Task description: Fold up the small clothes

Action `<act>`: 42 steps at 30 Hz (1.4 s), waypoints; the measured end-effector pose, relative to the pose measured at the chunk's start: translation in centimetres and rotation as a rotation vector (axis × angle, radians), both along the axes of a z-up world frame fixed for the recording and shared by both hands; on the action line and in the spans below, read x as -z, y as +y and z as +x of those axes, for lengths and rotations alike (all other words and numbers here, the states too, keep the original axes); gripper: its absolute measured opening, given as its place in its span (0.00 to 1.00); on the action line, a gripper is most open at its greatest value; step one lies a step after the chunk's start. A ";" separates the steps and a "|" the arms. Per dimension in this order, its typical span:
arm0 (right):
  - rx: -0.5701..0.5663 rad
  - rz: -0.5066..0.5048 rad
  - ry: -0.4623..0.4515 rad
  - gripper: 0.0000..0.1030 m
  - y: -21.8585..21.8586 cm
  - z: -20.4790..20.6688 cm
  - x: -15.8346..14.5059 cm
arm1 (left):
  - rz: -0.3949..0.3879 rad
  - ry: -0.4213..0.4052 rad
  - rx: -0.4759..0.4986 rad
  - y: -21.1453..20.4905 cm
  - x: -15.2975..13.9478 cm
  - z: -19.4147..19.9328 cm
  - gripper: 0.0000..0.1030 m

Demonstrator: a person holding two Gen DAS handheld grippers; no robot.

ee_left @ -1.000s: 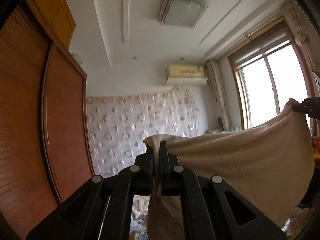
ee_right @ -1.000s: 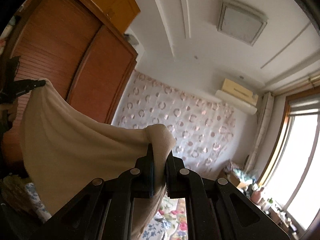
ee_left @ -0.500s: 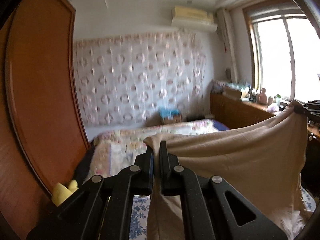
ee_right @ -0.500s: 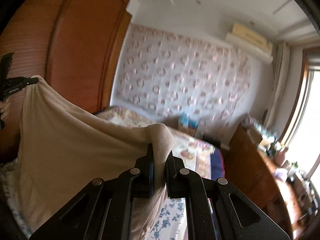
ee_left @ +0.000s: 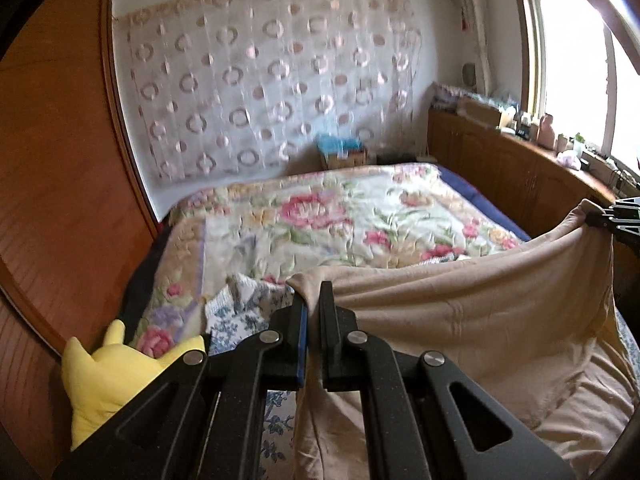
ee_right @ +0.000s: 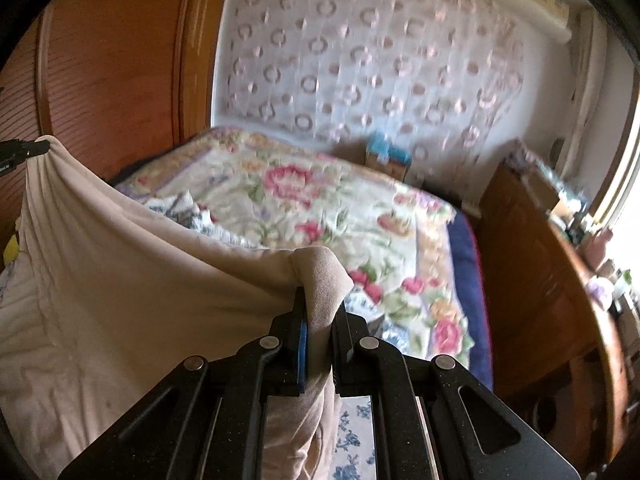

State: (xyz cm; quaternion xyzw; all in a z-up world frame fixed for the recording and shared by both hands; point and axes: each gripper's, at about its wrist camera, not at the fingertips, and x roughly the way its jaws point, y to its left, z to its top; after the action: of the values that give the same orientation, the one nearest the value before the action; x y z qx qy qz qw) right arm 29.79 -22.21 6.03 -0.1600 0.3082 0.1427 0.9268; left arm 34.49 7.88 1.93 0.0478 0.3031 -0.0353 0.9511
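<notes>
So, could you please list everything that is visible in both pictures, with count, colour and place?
garment: one, beige, stretched between both grippers, lower part resting on the bed
bedspread: one, floral, on the bed
plush toy: one, yellow, beside the wardrobe
wardrobe: one, brown wood, left
curtain: one, white with rings, far wall
cabinet: one, brown, under the window
box: one, blue-topped, behind the bed
left gripper: black, shut on garment
right gripper: black, shut on garment

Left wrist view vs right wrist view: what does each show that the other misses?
Only the left wrist view shows the yellow plush toy clearly; in the right it's a sliver. Only the right wrist view shows the wooden cabinet's near end. Both show the beige garment stretched between the left gripper and right gripper, above the floral bedspread.
</notes>
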 end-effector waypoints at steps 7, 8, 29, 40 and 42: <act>0.025 0.015 0.100 0.11 -0.2 1.7 0.2 | -0.027 0.087 0.027 -0.4 2.9 2.7 0.09; 0.031 0.024 0.115 0.19 -0.3 1.8 0.2 | -0.028 0.101 0.023 -0.2 3.2 3.0 0.16; 0.072 0.245 0.229 0.43 -5.5 -10.0 2.5 | -0.080 0.219 -0.011 -0.1 8.7 -6.6 0.67; 0.148 0.266 0.267 0.43 -7.8 -8.9 3.0 | -0.066 0.304 -0.042 0.0 11.5 -6.4 0.67; 0.153 0.278 0.261 0.43 -8.2 -8.8 2.8 | -0.057 0.302 -0.044 -0.1 11.8 -6.4 0.67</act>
State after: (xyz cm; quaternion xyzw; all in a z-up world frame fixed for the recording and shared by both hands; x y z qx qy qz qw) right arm 20.98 -30.39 3.24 0.0129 0.4143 0.1326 0.9003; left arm 28.06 7.82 -9.88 0.0083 0.4427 -0.0299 0.8961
